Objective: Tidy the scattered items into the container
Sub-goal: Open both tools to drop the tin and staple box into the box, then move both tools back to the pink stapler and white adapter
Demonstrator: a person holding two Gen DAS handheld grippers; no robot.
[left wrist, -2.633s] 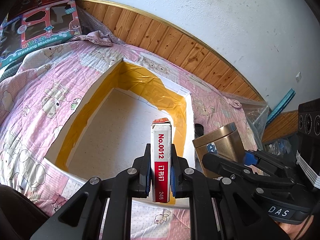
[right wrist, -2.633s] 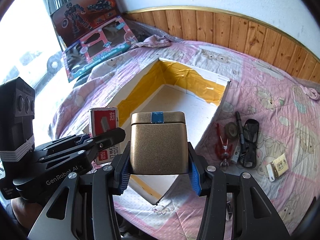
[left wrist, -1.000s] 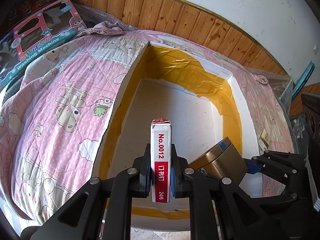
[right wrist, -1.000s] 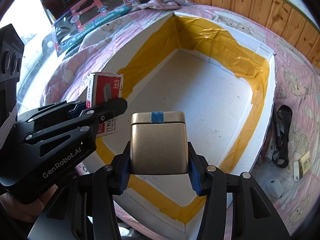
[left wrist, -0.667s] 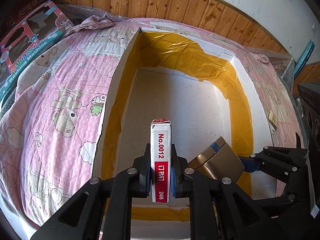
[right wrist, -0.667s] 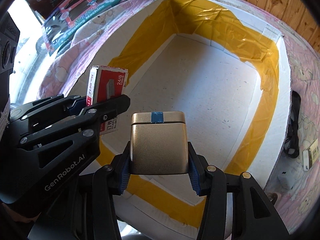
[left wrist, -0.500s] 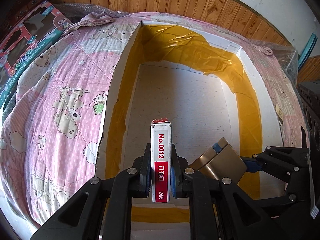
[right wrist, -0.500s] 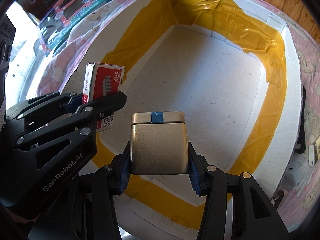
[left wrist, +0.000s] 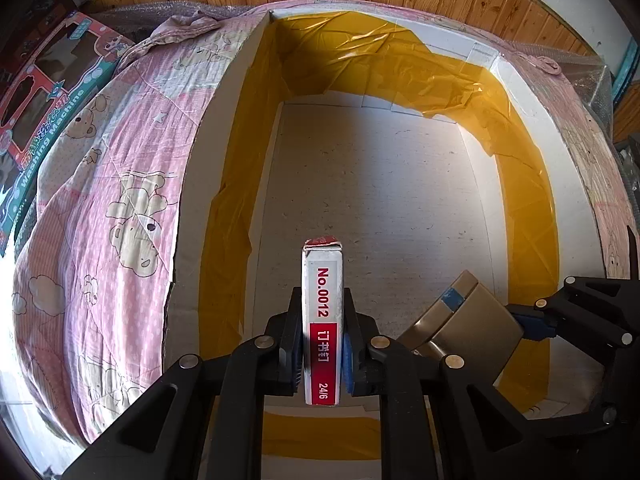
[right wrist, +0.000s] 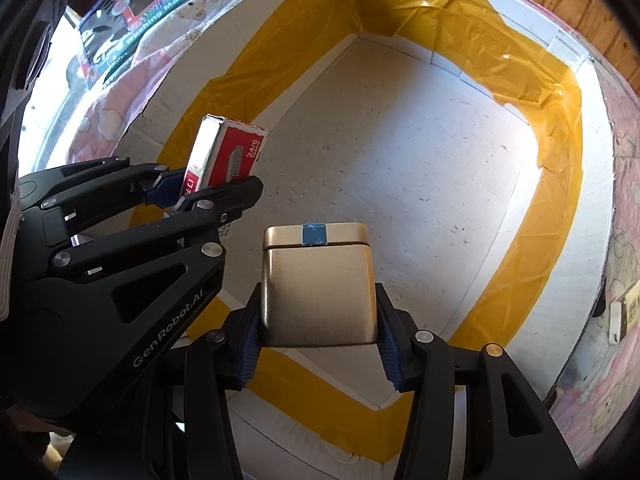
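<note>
Left tongs (left wrist: 322, 354) pinch staple box (left wrist: 322, 320) (light, crushable card); right tongs (right wrist: 318, 336) clamp gold tin (right wrist: 318, 284), rigid, slick-sided, over container (right wrist: 592, 216), 12 o'clock.

Both grippers are black plastic linkages, built from flat bars pinned with round silver screws. The left gripper (left wrist: 323, 344) carries dark blue ribbed pads (left wrist: 347, 354) on the inner faces of its fingers. Seen beside the right gripper (right wrist: 319, 320), its broad side plate bears white lettering reading "GenRobot.AI" (right wrist: 168, 326), with triangular cut-outs in the arms. The right gripper's pads (right wrist: 390, 354) are blue and ribbed too.
</note>
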